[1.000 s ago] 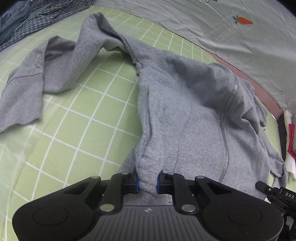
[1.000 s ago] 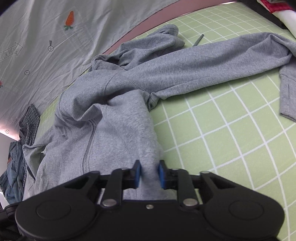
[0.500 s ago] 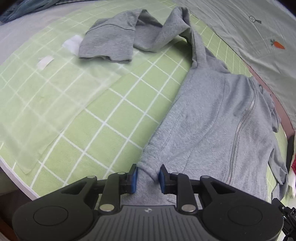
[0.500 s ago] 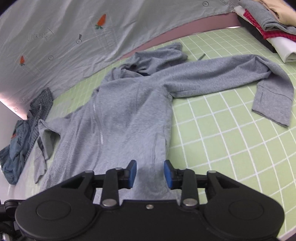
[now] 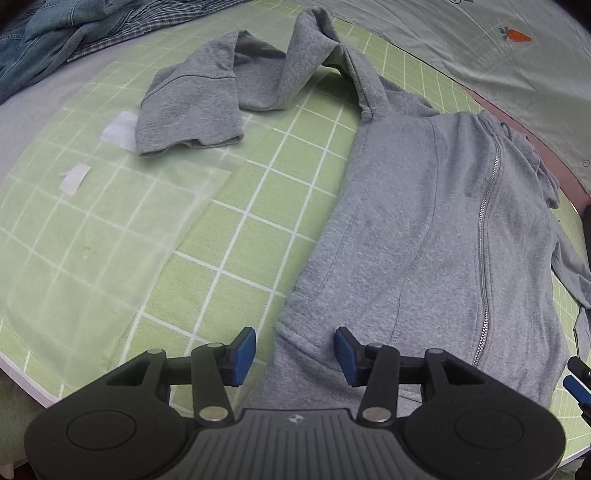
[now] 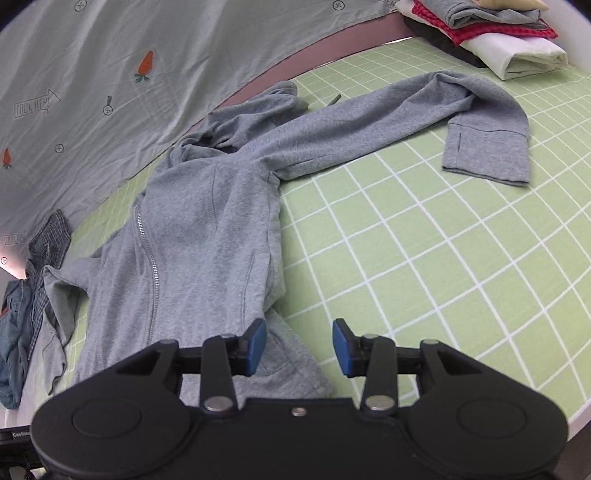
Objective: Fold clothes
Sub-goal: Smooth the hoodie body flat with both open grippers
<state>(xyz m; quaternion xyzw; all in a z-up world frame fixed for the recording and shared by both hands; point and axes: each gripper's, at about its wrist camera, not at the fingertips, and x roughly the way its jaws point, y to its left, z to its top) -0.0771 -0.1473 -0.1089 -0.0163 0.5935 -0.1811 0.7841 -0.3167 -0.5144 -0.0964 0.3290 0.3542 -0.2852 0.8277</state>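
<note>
A grey zip hoodie (image 5: pixel 417 236) lies front up on the green checked mat (image 5: pixel 236 206), zipper closed, hood toward the far edge. One sleeve (image 5: pixel 207 96) lies bent at the far left in the left wrist view. The other sleeve (image 6: pixel 406 118) stretches right in the right wrist view, cuff flat on the mat. My left gripper (image 5: pixel 295 350) is open over the hem's left corner, blue pads apart, nothing held. My right gripper (image 6: pixel 299 343) is open at the hem's right corner, its left pad over the cloth.
A pile of denim and plaid clothes (image 5: pixel 55 40) lies at the mat's far left. A stack of folded clothes (image 6: pixel 491 33) sits at the far right. A grey sheet with carrot prints (image 6: pixel 110 74) hangs behind. White tape patches (image 5: pixel 118 131) mark the mat. The mat's near edge runs close below both grippers.
Both grippers were shut on the hoodie's hem and pulled it toward the near edge, flattening the body. Both have now opened and let go of the hem.
</note>
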